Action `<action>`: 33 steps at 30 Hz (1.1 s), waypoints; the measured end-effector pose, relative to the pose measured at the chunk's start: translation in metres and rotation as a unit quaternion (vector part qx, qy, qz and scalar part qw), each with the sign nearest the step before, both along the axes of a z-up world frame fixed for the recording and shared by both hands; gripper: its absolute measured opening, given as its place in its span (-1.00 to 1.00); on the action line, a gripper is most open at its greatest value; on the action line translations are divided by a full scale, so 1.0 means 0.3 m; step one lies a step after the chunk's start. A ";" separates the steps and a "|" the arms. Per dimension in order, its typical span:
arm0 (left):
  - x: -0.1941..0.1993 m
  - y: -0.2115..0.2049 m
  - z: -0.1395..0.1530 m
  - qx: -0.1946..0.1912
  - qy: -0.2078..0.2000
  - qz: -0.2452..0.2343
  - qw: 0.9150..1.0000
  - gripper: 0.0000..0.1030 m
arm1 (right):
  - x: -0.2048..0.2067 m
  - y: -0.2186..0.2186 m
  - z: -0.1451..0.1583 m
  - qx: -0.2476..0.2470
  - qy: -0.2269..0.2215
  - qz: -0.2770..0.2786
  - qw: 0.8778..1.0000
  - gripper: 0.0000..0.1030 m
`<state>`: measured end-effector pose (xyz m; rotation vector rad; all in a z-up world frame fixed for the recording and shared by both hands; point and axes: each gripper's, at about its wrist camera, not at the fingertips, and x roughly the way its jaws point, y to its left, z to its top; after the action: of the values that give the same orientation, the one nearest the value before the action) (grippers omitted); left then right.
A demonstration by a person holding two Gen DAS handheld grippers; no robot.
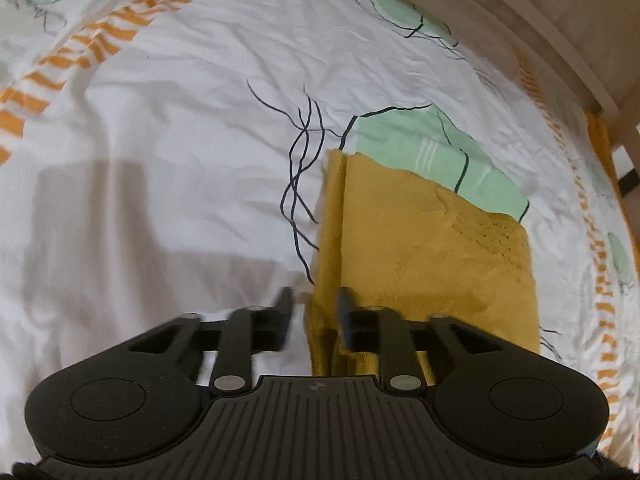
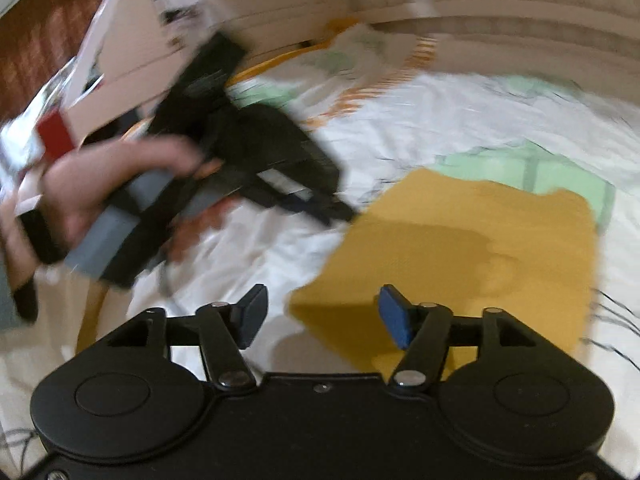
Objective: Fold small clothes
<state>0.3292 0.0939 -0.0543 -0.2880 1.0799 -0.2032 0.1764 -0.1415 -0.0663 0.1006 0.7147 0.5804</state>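
Observation:
A mustard-yellow garment (image 1: 420, 240) lies folded flat on the white patterned bedsheet (image 1: 160, 140). In the left wrist view my left gripper (image 1: 315, 308) hangs over its near left edge. Its fingers stand a little apart with that edge between them, and a strip of sheet shows beside the left finger. In the right wrist view the garment (image 2: 480, 240) spreads ahead and to the right. My right gripper (image 2: 324, 312) is wide open above its near corner, holding nothing. The left gripper (image 2: 256, 160), held by a hand (image 2: 100, 184), reaches to the garment's left edge.
A pale wooden bed frame (image 1: 520, 20) runs along the far side of the sheet. Cardboard boxes (image 2: 132, 60) and papers stand beyond the bed at the upper left of the right wrist view. The sheet carries green patches and orange stripes.

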 end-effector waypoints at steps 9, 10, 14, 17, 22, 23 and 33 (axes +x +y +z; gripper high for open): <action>-0.099 -0.025 0.023 0.009 -0.017 -0.037 0.999 -0.42 | 0.092 -0.314 -0.058 0.115 0.077 -0.163 0.977 0.51; -0.109 -0.021 0.023 0.004 -0.015 -0.038 0.999 -0.42 | 0.100 -0.337 -0.064 0.121 0.083 -0.174 0.974 0.51; -0.133 -0.009 0.018 -0.028 -0.008 -0.036 0.999 -0.42 | 0.148 -0.409 -0.092 0.143 0.108 -0.205 0.962 0.51; -0.150 -0.018 -0.003 -0.037 0.008 -0.044 0.998 -0.40 | 0.180 -0.443 -0.108 0.160 0.120 -0.210 0.957 0.52; -0.179 -0.029 -0.040 -0.034 0.036 -0.049 0.998 -0.39 | 0.219 -0.482 -0.141 0.185 0.133 -0.212 0.950 0.56; -0.183 -0.027 -0.041 -0.030 0.035 -0.044 0.998 -0.39 | 0.227 -0.489 -0.148 0.192 0.137 -0.211 0.948 0.57; -0.152 -0.027 -0.085 -0.035 0.056 -0.027 0.997 -0.22 | 0.285 -0.500 -0.224 0.240 0.170 -0.189 0.937 0.58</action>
<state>0.2837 0.0858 -0.0797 -0.3368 1.1932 -0.2754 0.2619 -0.2915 -0.1336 0.7951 0.8493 0.3570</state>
